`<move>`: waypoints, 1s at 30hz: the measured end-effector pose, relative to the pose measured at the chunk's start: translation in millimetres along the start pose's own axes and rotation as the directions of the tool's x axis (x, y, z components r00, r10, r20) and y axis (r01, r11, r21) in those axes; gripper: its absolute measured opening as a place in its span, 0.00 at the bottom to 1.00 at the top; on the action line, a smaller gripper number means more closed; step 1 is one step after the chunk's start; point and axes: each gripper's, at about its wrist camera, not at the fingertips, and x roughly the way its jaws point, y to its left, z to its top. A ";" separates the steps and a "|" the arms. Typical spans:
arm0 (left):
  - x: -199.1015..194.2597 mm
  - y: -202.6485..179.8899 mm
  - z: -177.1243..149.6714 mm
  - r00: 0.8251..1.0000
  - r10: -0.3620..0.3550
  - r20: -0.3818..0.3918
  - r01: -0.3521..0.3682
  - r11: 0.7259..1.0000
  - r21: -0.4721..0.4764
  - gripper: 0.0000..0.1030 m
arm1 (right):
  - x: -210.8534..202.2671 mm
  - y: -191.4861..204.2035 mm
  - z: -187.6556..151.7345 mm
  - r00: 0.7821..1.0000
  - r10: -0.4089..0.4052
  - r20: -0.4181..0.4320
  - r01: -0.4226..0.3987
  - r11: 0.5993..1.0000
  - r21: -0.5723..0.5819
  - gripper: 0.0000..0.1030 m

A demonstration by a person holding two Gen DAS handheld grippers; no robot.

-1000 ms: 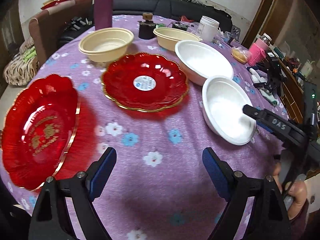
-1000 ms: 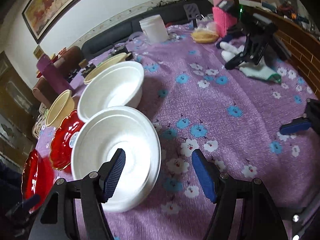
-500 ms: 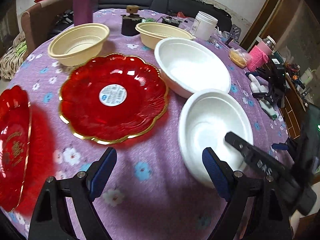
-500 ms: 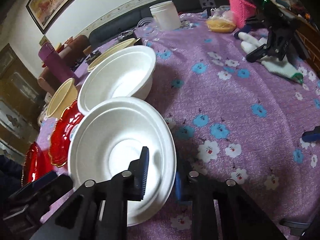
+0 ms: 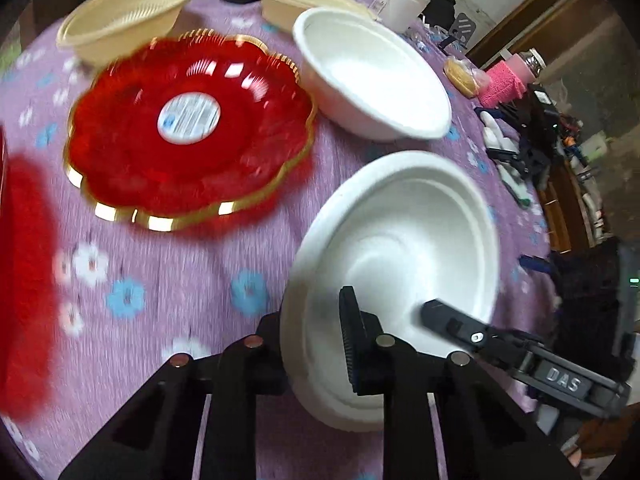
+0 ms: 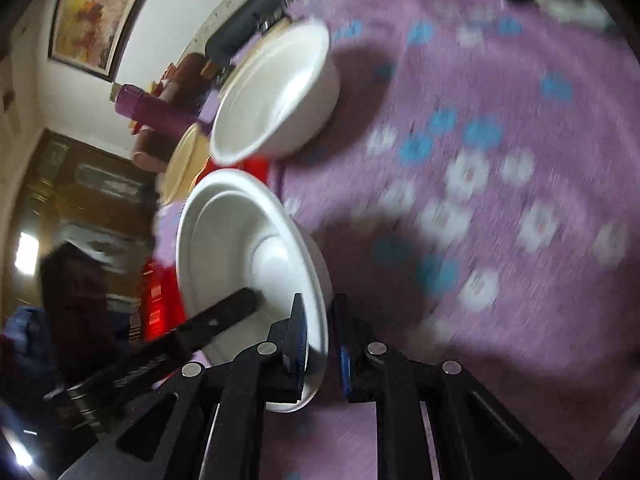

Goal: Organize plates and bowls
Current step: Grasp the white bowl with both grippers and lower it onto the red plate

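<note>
A white foam bowl (image 5: 404, 256) is tilted up off the purple tablecloth. My left gripper (image 5: 312, 340) is shut on its near-left rim. My right gripper (image 6: 322, 344) is shut on its other rim; one of its fingers (image 5: 460, 324) shows inside the bowl in the left wrist view. The bowl also shows in the right wrist view (image 6: 240, 248). A second white bowl (image 5: 372, 76) stands behind it, also in the right wrist view (image 6: 276, 92). A red gold-rimmed plate (image 5: 188, 128) lies to the left. Two cream bowls (image 5: 128, 12) stand at the back.
Another red plate (image 5: 24, 280) lies at the left edge. A white jar (image 5: 404, 0), a pink bottle (image 5: 508, 80) and white gloves (image 5: 500, 140) sit at the back right. A purple flask (image 6: 156, 110) stands beyond the bowls. A spare gripper (image 5: 532, 156) lies at the right.
My left gripper moved right and closed on the white bowl's rim. My right gripper stayed clamped on the other rim, and the bowl has tilted up off the cloth.
</note>
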 end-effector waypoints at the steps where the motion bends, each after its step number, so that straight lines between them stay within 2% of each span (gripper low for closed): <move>1: -4.1 2.7 -2.8 1.000 -0.016 -0.010 0.016 1.000 -0.008 0.19 | 2.1 -0.9 -2.8 0.999 0.017 -0.034 -0.016 0.999 0.031 0.14; 7: -37.4 25.8 -15.4 0.997 -0.079 -0.017 0.078 0.995 -0.060 0.19 | 12.8 9.4 -22.9 0.974 0.153 -0.165 -0.127 0.979 0.160 0.14; 11: -64.5 47.1 -23.4 0.995 -0.098 0.017 0.099 0.991 -0.089 0.19 | 16.9 38.7 -31.4 0.970 0.157 -0.188 -0.134 0.983 0.128 0.16; 18: -110.5 98.3 -27.2 0.991 -0.067 0.115 0.085 0.983 -0.160 0.21 | 48.2 106.2 -35.8 0.956 0.150 -0.254 -0.144 0.989 0.042 0.17; 24: -149.6 151.3 -23.6 0.974 0.035 0.223 0.015 0.976 -0.219 0.25 | 89.7 191.1 -38.7 0.959 0.088 -0.271 -0.132 0.980 -0.148 0.17; 27: -160.6 174.3 -21.5 0.961 0.112 0.251 -0.046 0.966 -0.253 0.28 | 113.4 229.0 -42.8 0.963 0.045 -0.265 -0.114 0.961 -0.251 0.17; 30: -164.0 190.5 -16.5 0.943 0.201 0.265 -0.127 0.955 -0.269 0.28 | 133.8 264.6 -46.4 0.974 -0.015 -0.224 -0.072 0.924 -0.377 0.17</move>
